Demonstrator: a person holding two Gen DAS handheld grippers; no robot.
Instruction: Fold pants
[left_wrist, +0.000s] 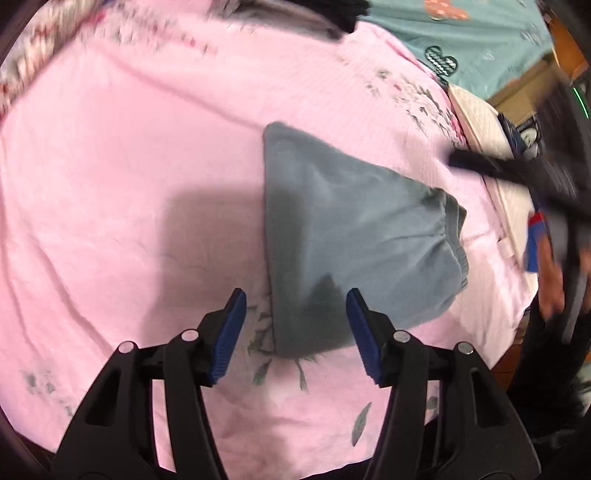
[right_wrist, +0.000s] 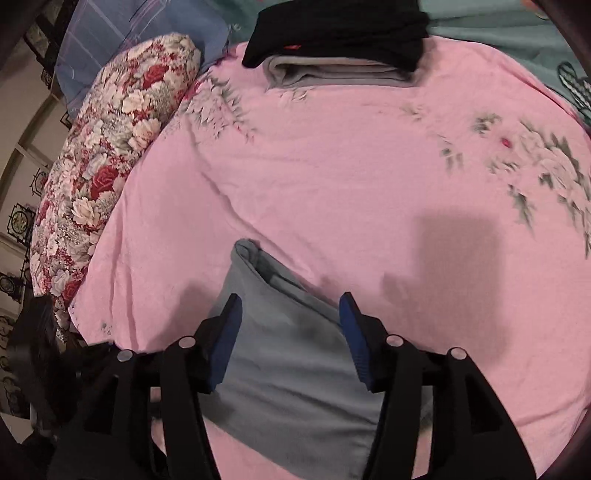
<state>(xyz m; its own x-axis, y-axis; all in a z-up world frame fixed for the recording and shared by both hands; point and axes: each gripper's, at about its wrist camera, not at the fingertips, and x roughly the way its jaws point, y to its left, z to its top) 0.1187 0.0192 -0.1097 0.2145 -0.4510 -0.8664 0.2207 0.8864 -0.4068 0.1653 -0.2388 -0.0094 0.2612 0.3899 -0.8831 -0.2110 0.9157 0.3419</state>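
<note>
Two grippers hang over the pink bedspread (right_wrist: 332, 177), both spread wide and grasping nothing. Folded grey-blue pants (left_wrist: 343, 236) lie flat on it just ahead of the left gripper (left_wrist: 295, 328), and directly under the right gripper (right_wrist: 290, 334). Far beyond the right gripper sits a stack of dark folded clothes (right_wrist: 340, 40); a floral pillow (right_wrist: 107, 147) lies off to its left.

- A pink floral bedsheet (right_wrist: 332, 177) is spread across the bed.
- A red-and-white flowered bolster (right_wrist: 107, 155) is laid along its left edge.
- Black folded clothing (right_wrist: 340, 29) is stacked on grey folded clothing (right_wrist: 332, 74).
- A teal blanket (left_wrist: 480, 40) is seen beyond.
</note>
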